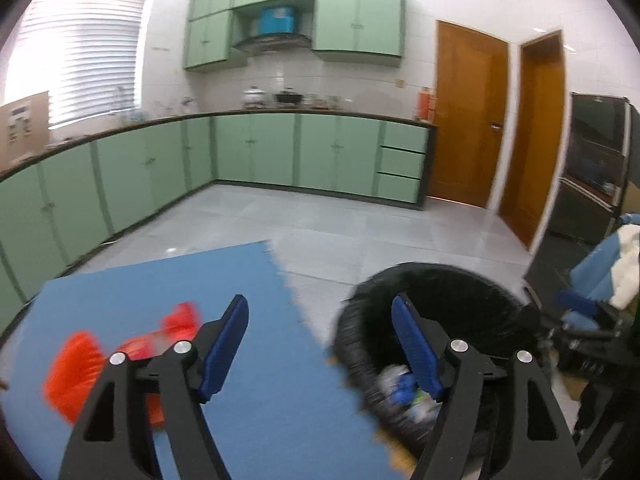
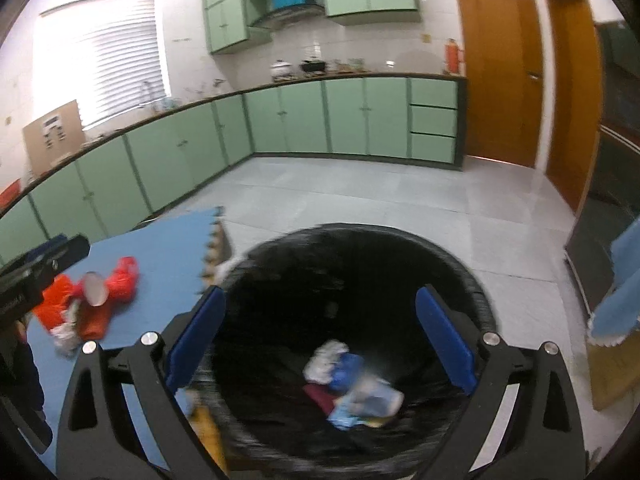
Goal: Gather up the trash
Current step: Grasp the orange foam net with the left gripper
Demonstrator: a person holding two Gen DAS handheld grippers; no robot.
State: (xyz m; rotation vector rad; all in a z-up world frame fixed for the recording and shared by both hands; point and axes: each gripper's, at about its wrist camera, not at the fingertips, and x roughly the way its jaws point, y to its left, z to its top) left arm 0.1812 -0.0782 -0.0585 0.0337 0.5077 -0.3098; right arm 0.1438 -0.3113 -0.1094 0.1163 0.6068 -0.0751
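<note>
Black gripper arms with blue pads filled the bottom of both wrist views. Right gripper (image 2: 320, 340): jaws spread wide, nothing between the pads, poised over the mouth of the bin. Left gripper (image 1: 320, 352): jaws likewise apart and empty, one pad over the mat, the other over the bin's near rim.

Bin (image 2: 472, 292): round, lined with a black bag, standing on the tiled floor (image 2: 360, 192) at the mat's jagged right edge. Contents, at the bottom: crumpled white paper (image 2: 326, 360), a blue wrapper (image 2: 348, 372), a dark red scrap (image 2: 318, 396), a pale clear packet (image 2: 376, 398). Blurred; no lettering readable.

Blue foam mat (image 1: 256, 280): interlocking edge, laid on the floor. Remaining trash on it, toward its left side, well apart from the bin: a heap of orange-red plastic bags (image 2: 120, 284) with a pale round item (image 2: 94, 288) lying on top and white bits (image 2: 64, 334) at the near end. No print legible.

Surroundings: green base cupboards (image 1: 256, 148) under a dark counter along two walls, matching wall cupboards (image 1: 356, 20) above, a blue box (image 1: 276, 20) over the hood, pots on the counter, a red flask (image 2: 452, 56) at the counter's right end, two wooden doors (image 1: 468, 116), a blinded window (image 1: 80, 48), a cardboard box (image 1: 24, 124) bearing an unreadable label.
</note>
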